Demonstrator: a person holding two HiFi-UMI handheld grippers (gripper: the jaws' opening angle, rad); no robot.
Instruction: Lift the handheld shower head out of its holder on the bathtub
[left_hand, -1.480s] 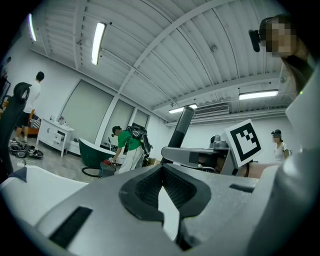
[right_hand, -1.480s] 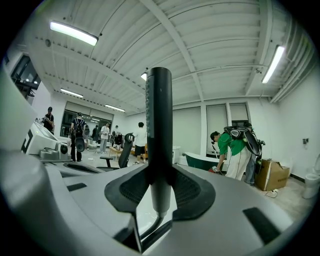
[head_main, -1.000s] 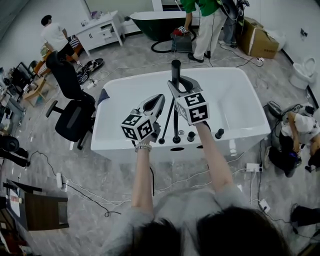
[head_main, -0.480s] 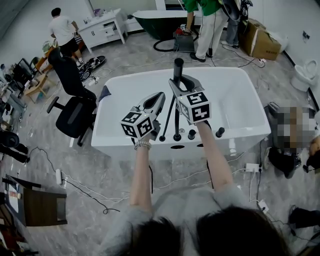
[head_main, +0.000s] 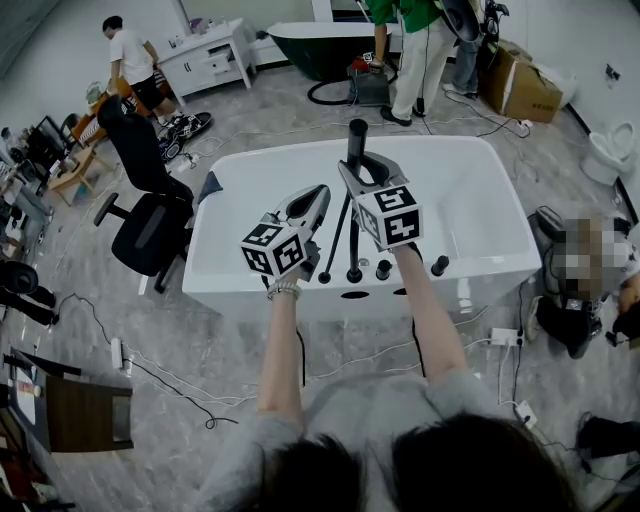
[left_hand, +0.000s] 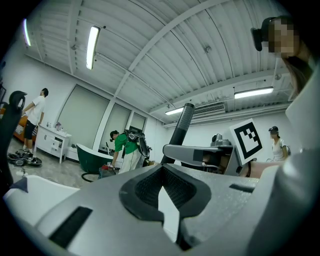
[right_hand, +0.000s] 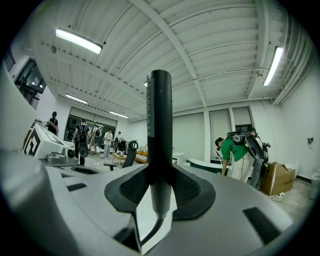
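Plainly, in the head view the handheld shower head (head_main: 354, 140) is a slim black stick that stands upright over the near rim of the white bathtub (head_main: 250, 285). It is raised above the row of black tap fittings (head_main: 382, 270) set in that rim. A thin black hose (head_main: 335, 245) runs from its lower end down to the rim. The right gripper (head_main: 358, 172) has its jaws clamped on the handle low down, so most of the stick rises above them. The left gripper (head_main: 318, 195) hangs just beside it, to the left, and does not touch the shower head.

From the left gripper view, the grey moulded jaws have their tips together, with ribbed black pads and only a thin pale sliver behind them. Nothing sits between them. The shower head (left_hand: 182, 127) shows beyond as a dark matte rod leaning slightly to the right, with one grey jaw of the right gripper (left_hand: 175, 150) against it.

In the right gripper view, the shower head (right_hand: 159, 135) is a smooth, round, matte black cylinder with a flat top and a line of fine holes down its left edge. It stands upright and centred. The ribbed pads (right_hand: 187, 192) press on its narrower lower neck from both sides, and the hose (right_hand: 151, 231) curls away beneath.
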